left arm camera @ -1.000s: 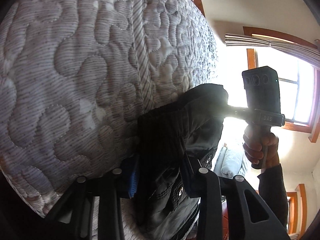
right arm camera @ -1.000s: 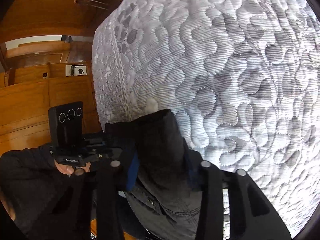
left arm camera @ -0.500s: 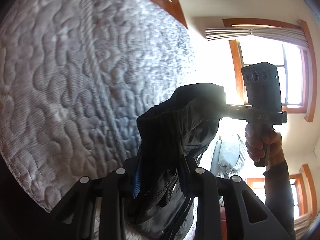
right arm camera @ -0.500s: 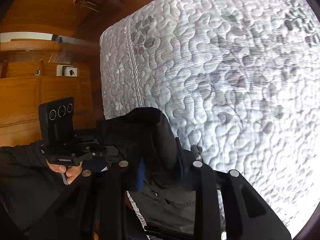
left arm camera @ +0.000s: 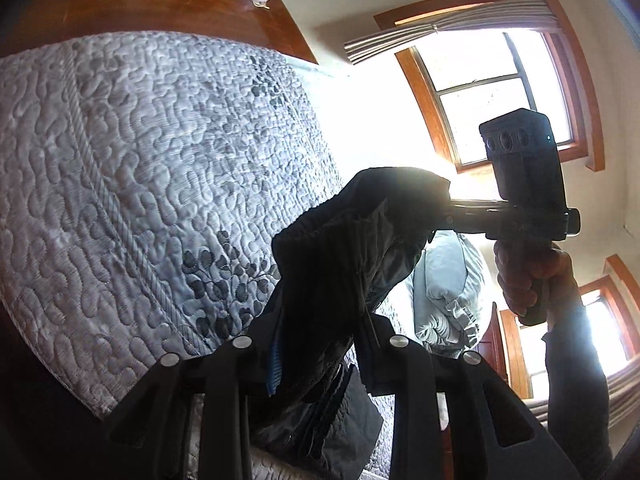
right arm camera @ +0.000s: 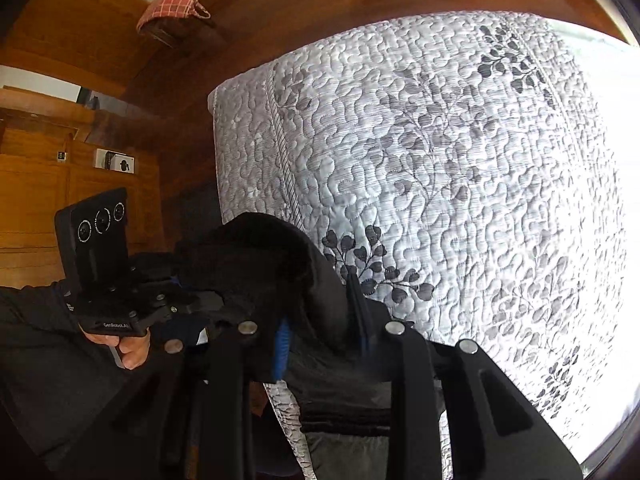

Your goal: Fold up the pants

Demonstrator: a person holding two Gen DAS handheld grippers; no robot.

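Black pants (left arm camera: 332, 264) hang bunched between both grippers, held up above a grey quilted mattress (left arm camera: 152, 184). My left gripper (left arm camera: 320, 344) is shut on one part of the waistband. My right gripper (right arm camera: 324, 332) is shut on the pants (right arm camera: 280, 264) as well. In the left wrist view the right gripper's body (left arm camera: 524, 196) shows to the right, gripping the far end of the cloth. In the right wrist view the left gripper's body (right arm camera: 108, 276) shows at the left. The lower part of the pants drapes below the fingers.
The mattress (right arm camera: 460, 168) fills most of both views, with a wooden headboard (right arm camera: 320, 4) behind it. Bright windows (left arm camera: 500, 92) lie to the right. A light pillow (left arm camera: 448, 292) sits beyond the pants. Wooden cabinets (right arm camera: 48, 184) stand at the left.
Both grippers have lifted the pants higher and tilted up; the mattress has dropped away and the headboard and windows have come into view. Both grips held.
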